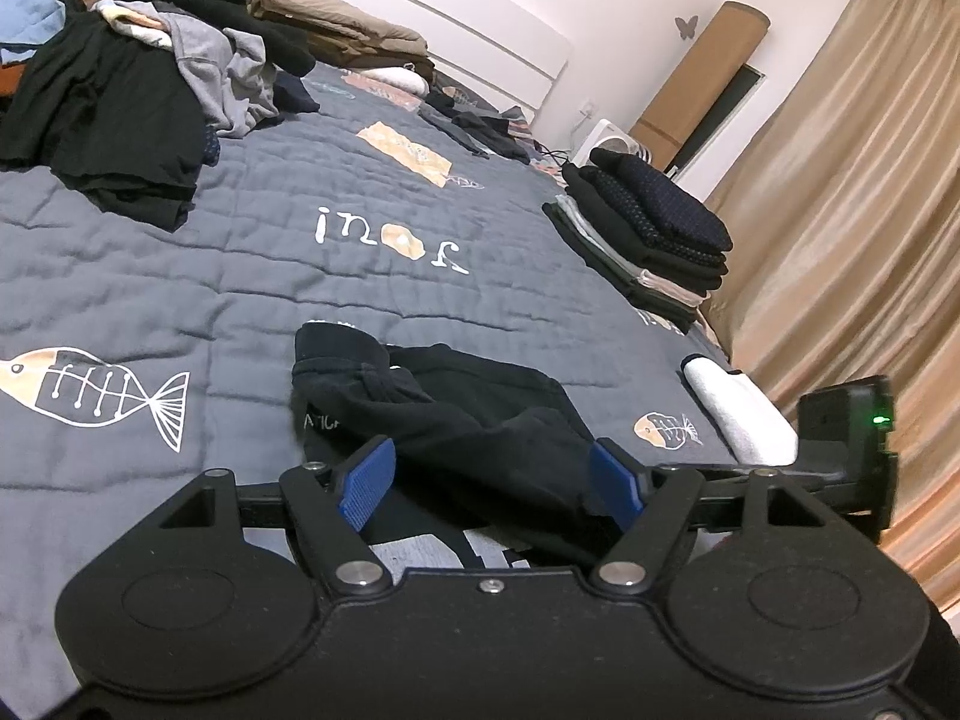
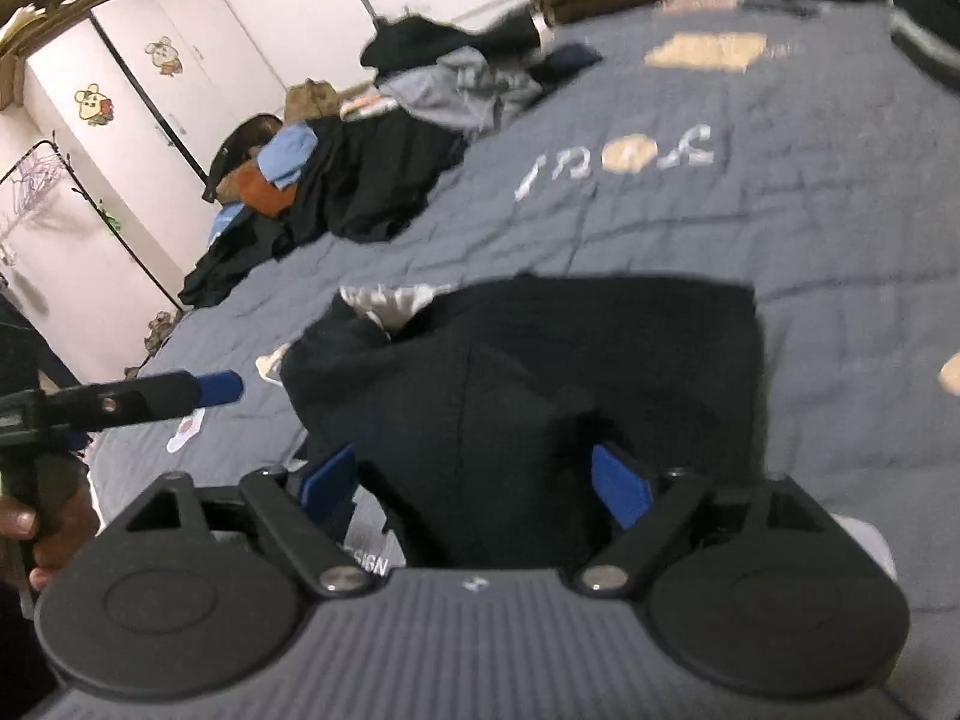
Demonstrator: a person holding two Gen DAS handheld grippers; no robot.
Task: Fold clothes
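You hold both grippers low over the bed, each tilted down toward the same crumpled black garment [image 1: 456, 414] that lies on the grey quilted bedspread printed with fish outlines [image 1: 180, 276].

Your left gripper [image 1: 489, 483] sits at the near edge of the garment. Its blue ribbed pads [image 1: 367, 483] stand well apart, with black cloth lying in the gap between them; the pads do not press on it, so nothing is gripped. In the right wrist view your hand [image 2: 51, 531] shows at the left edge, wrapped around that gripper's black handle, and one blue-tipped finger [image 2: 219, 389] points out over the bedspread.

Your right gripper [image 2: 477, 486] hangs over the middle of the black garment [image 2: 540, 384]. Its jaws are spread wide, the blue pads [image 2: 621, 492] far from each other, and the fabric runs between them without being pinched. This view is blurred, so finer contact cannot be told.

A loose heap of unfolded dark, grey and light-blue clothes [image 1: 138, 78] lies at the far left of the bed. A neat stack of folded dark clothes [image 1: 648, 234] sits at the right edge, well apart from the garment, and a folded white item [image 1: 741, 414] lies nearer, just beside the right gripper's black body. Tan folded bedding [image 1: 336, 30] rests against the white headboard [image 1: 510, 42]. Beige curtains [image 1: 840, 180] hang at the right; white wardrobe doors with cartoon stickers [image 2: 120, 96] stand across the room.
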